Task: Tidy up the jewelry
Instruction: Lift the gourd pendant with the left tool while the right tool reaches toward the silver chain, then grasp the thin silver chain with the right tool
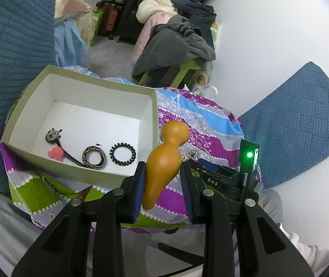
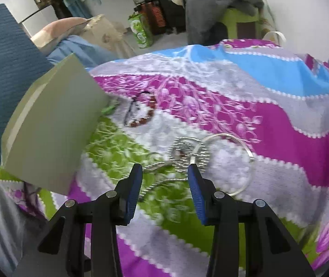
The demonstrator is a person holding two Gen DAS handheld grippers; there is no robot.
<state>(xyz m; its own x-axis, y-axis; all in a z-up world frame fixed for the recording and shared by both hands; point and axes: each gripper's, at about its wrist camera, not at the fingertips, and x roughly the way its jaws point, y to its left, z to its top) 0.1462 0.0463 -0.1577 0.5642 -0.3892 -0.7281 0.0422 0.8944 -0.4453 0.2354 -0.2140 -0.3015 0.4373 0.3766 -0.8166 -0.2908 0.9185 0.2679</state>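
My left gripper (image 1: 163, 169) is shut on an orange gourd-shaped pendant (image 1: 164, 159) and holds it above the cloth, right of the open white box (image 1: 151, 117). The box holds a black spiral hair tie (image 1: 122, 154), a patterned round ring (image 1: 94, 157), a pink charm (image 1: 56, 152) and a dark ornament on a cord (image 1: 51, 136). My right gripper (image 2: 164, 173) is open, low over the cloth beside a silver round pendant (image 2: 188, 153) on a silver hoop (image 2: 245, 152). A red-brown bead bracelet (image 2: 144, 115) lies further away, near the box's outer wall (image 2: 53, 129).
A purple, blue, green and grey patterned cloth (image 2: 256, 120) covers the surface. Blue quilted cushions (image 1: 303, 120) stand at both sides. A pile of clothes (image 1: 176, 41) and suitcases (image 2: 150, 7) stand behind. My right gripper's body (image 1: 222, 180) shows in the left wrist view.
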